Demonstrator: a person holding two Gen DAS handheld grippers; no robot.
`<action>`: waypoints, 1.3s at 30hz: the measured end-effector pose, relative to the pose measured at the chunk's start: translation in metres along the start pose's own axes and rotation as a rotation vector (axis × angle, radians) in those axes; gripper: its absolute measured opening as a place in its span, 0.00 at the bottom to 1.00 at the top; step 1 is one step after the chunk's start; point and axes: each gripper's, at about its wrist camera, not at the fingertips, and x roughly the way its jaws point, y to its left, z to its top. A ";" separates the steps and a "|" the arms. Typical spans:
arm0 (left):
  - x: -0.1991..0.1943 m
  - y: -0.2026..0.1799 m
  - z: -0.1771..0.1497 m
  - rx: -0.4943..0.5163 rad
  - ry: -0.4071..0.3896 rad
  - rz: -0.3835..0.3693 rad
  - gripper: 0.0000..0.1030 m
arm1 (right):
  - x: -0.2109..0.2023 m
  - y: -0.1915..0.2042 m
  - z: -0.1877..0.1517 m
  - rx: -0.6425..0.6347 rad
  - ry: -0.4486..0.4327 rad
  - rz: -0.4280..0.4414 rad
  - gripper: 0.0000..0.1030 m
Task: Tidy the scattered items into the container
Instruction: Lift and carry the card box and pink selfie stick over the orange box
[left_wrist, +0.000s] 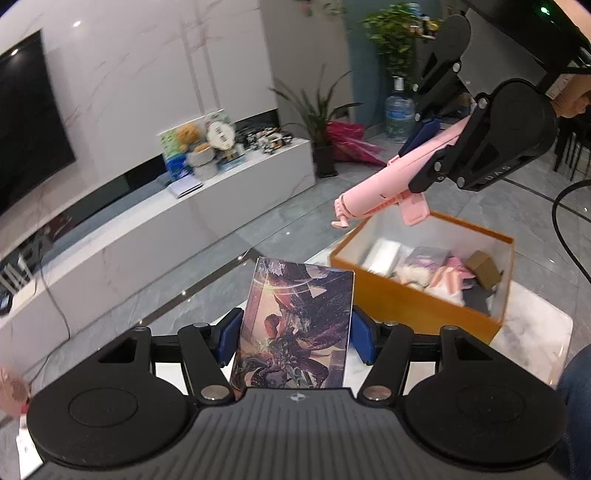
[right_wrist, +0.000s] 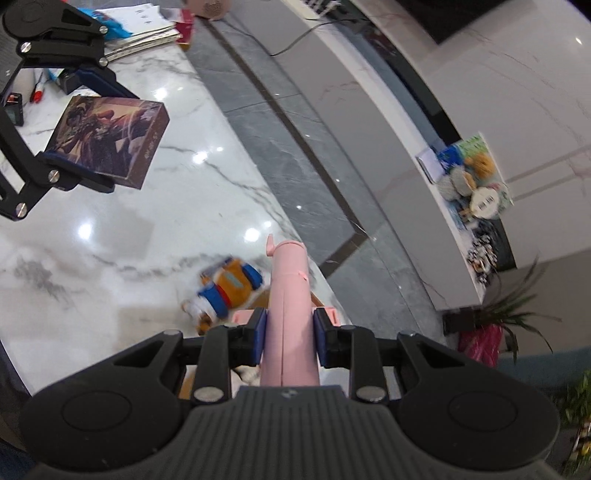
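My left gripper (left_wrist: 295, 336) is shut on an illustrated card box (left_wrist: 295, 325), held above the marble table; it also shows in the right wrist view (right_wrist: 110, 138). My right gripper (right_wrist: 290, 336) is shut on a pink tube-shaped gadget (right_wrist: 290, 306), which hangs over the near rim of the orange box (left_wrist: 417, 299) in the left wrist view (left_wrist: 384, 192). The orange box holds several items, among them a white packet, pink pieces and a small brown box. An orange and blue toy (right_wrist: 227, 288) lies on the table beside the pink gadget.
The marble table (right_wrist: 110, 258) carries papers, pens and small items at its far left (right_wrist: 140, 26). Beyond its edge are grey floor tiles, a long white TV cabinet (left_wrist: 207, 218) with toys, potted plants and a water bottle (left_wrist: 399, 110).
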 end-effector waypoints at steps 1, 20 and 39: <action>0.002 -0.008 0.005 0.011 -0.002 -0.007 0.68 | -0.002 -0.003 -0.008 0.011 0.000 -0.004 0.29; 0.075 -0.098 0.072 0.067 -0.012 -0.124 0.68 | 0.009 -0.058 -0.118 0.172 -0.003 -0.028 0.29; 0.219 -0.115 0.080 -0.001 0.125 -0.184 0.68 | 0.132 -0.072 -0.163 0.325 0.047 0.058 0.29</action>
